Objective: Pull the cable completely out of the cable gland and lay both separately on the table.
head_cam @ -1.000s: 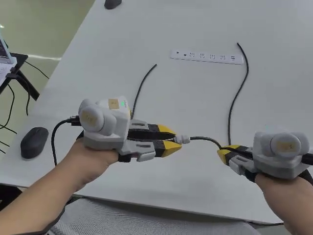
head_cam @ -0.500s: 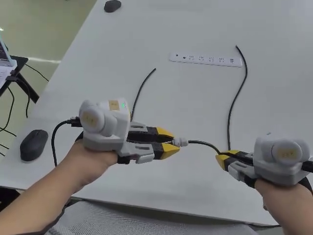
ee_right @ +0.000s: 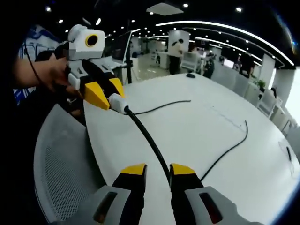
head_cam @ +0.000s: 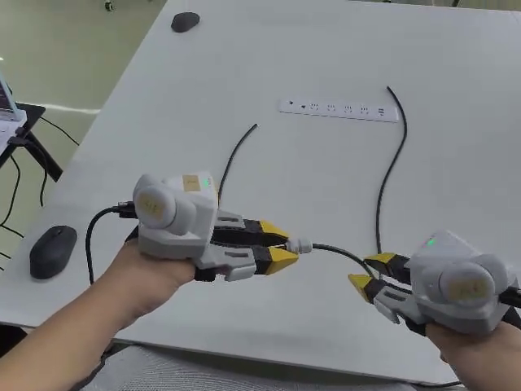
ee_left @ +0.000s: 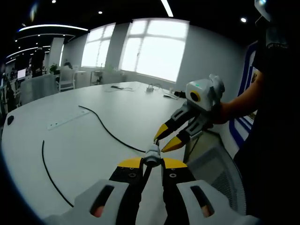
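My left gripper [head_cam: 285,247] is shut on the small white cable gland [head_cam: 298,244], held just above the white table [head_cam: 269,65]. A black cable [head_cam: 383,191] leaves the gland, curves right and passes between the jaws of my right gripper [head_cam: 368,270], which stand apart and open around it. Beyond that, the cable lies on the table and runs up toward the power strip. In the left gripper view the gland [ee_left: 152,154] sits at the jaw tips, with the right gripper [ee_left: 168,137] spread open behind it. In the right gripper view the cable [ee_right: 145,133] runs from between my own jaws to the gland [ee_right: 118,102].
A white power strip [head_cam: 338,108] lies at the back of the table. A second thin black cable [head_cam: 234,155] lies left of centre. One dark mouse [head_cam: 186,21] sits at the far edge, another [head_cam: 53,251] at the left edge. The table's front edge is close under both grippers.
The right gripper was shut on the cable and now has its jaws apart; it has dropped slightly toward the near right. The left gripper still holds the gland.
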### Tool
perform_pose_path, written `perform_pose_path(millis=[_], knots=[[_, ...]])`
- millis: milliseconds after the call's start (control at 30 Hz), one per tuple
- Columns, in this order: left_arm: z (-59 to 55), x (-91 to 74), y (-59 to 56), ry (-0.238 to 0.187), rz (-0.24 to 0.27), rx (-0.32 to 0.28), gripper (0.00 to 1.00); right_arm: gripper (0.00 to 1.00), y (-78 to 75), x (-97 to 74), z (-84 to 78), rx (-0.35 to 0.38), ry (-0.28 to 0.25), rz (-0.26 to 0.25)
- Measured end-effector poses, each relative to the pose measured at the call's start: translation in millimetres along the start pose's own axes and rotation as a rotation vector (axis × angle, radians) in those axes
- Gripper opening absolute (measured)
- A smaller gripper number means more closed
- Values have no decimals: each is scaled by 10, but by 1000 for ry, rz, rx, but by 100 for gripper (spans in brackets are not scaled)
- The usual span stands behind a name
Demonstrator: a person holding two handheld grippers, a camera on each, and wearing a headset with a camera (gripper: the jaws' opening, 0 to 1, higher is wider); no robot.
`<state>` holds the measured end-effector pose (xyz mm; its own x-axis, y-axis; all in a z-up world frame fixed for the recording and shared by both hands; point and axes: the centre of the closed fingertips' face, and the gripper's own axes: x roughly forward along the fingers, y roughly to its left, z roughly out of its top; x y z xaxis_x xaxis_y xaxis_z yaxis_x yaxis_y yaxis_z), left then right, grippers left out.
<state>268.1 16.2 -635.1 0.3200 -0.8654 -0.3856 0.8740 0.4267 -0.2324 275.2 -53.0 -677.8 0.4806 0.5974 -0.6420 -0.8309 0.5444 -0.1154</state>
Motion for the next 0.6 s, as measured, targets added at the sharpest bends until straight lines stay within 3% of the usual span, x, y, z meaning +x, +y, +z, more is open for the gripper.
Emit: perform_pose_path(millis=[167, 300, 600], knots=[[-11, 6, -13, 4, -3, 3, 15, 13, 94, -13, 319, -108, -53, -13], [-24, 13, -21, 11, -7, 5, 15, 12, 169, 17, 487, -196, -64, -9], [-24, 15, -22, 12, -5, 9, 15, 4, 240, 70, 530, -265, -56, 13]])
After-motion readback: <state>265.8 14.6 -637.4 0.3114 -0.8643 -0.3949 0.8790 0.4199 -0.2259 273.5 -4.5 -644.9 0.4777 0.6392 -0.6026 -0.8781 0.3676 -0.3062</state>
